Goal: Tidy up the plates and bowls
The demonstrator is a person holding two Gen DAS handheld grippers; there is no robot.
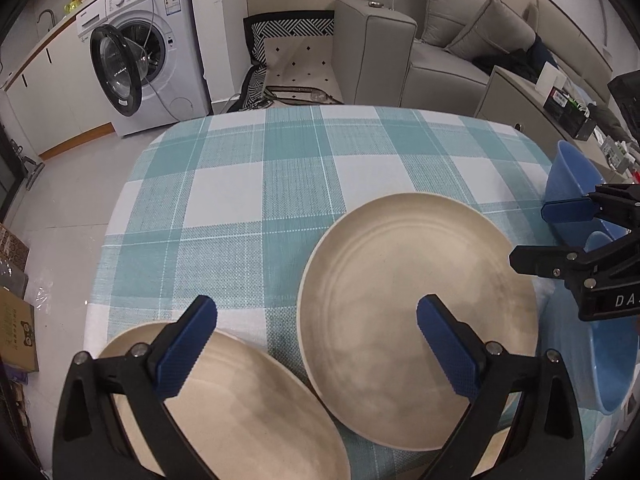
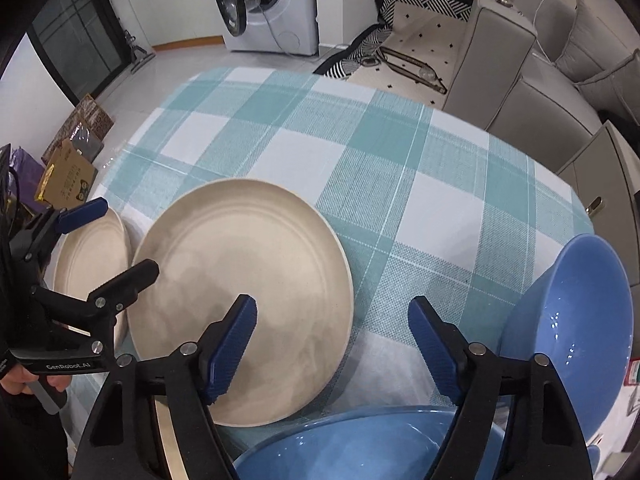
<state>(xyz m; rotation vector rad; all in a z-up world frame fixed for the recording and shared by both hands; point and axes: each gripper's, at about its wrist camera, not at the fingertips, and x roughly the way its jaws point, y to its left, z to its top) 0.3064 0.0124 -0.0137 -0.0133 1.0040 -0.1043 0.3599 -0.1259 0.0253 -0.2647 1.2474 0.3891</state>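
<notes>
Two beige plates lie on the checked tablecloth: a large one [image 1: 416, 304] [image 2: 244, 292] in the middle and a second one [image 1: 224, 404] [image 2: 94, 264] to its left. Two blue bowls sit on the right: one [image 2: 576, 320] [image 1: 572, 176] further back, one [image 2: 360, 444] [image 1: 608, 364] nearer. My left gripper [image 1: 316, 340] is open and empty, hovering over both plates; it also shows in the right wrist view [image 2: 116, 236]. My right gripper [image 2: 332, 340] is open and empty above the large plate's right edge and the near bowl; it also shows in the left wrist view [image 1: 536, 236].
The table [image 1: 280, 168] carries a teal and white checked cloth. Beyond it stand a washing machine [image 1: 140, 52] with its door open, a grey sofa [image 1: 432, 40] and a patterned mat [image 1: 296, 56]. Cardboard boxes [image 2: 68, 176] lie on the floor at left.
</notes>
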